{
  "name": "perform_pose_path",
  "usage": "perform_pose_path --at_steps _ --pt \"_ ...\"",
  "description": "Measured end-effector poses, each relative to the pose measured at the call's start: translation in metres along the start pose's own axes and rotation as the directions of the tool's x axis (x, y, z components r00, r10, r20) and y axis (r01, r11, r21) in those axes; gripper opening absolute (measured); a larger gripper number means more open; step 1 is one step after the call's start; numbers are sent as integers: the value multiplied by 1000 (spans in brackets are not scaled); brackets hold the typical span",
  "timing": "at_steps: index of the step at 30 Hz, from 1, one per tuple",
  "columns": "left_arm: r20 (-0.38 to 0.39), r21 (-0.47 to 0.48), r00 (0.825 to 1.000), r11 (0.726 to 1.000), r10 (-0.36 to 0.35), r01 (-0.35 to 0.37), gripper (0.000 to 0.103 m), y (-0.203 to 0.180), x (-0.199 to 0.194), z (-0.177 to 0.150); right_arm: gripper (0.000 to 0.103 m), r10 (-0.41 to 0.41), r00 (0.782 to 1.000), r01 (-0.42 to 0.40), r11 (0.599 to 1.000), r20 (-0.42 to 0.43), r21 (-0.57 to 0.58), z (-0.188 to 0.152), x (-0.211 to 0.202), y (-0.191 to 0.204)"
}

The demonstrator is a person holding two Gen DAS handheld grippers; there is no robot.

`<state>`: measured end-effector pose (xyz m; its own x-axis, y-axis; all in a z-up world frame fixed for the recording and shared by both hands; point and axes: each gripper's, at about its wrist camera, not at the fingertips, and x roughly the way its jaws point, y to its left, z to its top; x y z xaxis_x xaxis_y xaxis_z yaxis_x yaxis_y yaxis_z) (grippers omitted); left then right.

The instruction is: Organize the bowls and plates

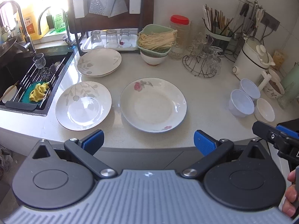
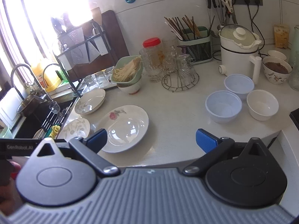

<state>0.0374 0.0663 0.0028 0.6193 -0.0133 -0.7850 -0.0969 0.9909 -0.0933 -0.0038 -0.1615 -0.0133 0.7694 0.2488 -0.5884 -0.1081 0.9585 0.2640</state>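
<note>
Two handheld grippers are being held wide apart and empty above the front edge of a pale kitchen counter (image 1: pixel 205 100), with nothing gripped between the blue pads of either one. The left gripper (image 1: pixel 148 141) is being aimed at a rose-patterned plate (image 1: pixel 153 104), which is lying flat near the counter's front edge. Just beside it, toward the sink (image 1: pixel 11 78), a leaf-patterned plate (image 1: pixel 83 105) is being shown flat on the counter, apart from the rose plate by a narrow gap. A third plate (image 1: pixel 99 62), also leaf-patterned, is being seen farther back, in front of a tray of upturned glasses (image 1: pixel 110 42).

The right gripper (image 2: pixel 151 140) is being held released over the counter between the rose plate and a cluster of three small bowls. Two translucent plastic bowls (image 2: pixel 223 106) (image 2: pixel 239 85) are being shown close together, with a white bowl (image 2: pixel 262 104) just beside them, all upright and empty. Behind them a white electric pot (image 2: pixel 239 54) and a patterned bowl of brown contents (image 2: pixel 277 70) are being pictured.

At the back of the counter, a green basket of dry noodles (image 1: pixel 156 39) is being carried on a ceramic bowl (image 1: pixel 152 58), near a wire rack of glasses (image 1: pixel 202 63). Part of a person's hand (image 1: pixel 290 192) is being glimpsed at the right edge of the left view.
</note>
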Motion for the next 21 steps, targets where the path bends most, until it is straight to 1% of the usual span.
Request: perform_pose_path --at_steps 2,4,9,13,15,18,21 --pt "7 -13 1000 1000 -2 2 103 11 2 5 100 3 1000 -3 1000 3 -3 2 5 10" --pt "12 -25 1000 1000 -1 2 103 24 5 10 100 0 1000 0 1000 20 -3 3 11 20" --pt "5 -54 1000 999 2 -1 103 56 14 20 100 19 1000 -19 1000 4 -23 6 28 43" --pt "3 -76 1000 997 9 -8 103 79 23 28 100 50 999 -49 998 1 -33 9 44 63" --pt "-5 -90 1000 996 4 -4 103 93 28 31 100 65 998 -65 997 2 -39 10 53 72" --pt "-23 -119 1000 993 -8 5 103 114 39 37 100 64 998 -64 997 4 -31 13 65 85" --pt "-15 -128 1000 992 -19 17 103 134 48 42 100 73 997 -73 996 -1 -43 17 79 100"
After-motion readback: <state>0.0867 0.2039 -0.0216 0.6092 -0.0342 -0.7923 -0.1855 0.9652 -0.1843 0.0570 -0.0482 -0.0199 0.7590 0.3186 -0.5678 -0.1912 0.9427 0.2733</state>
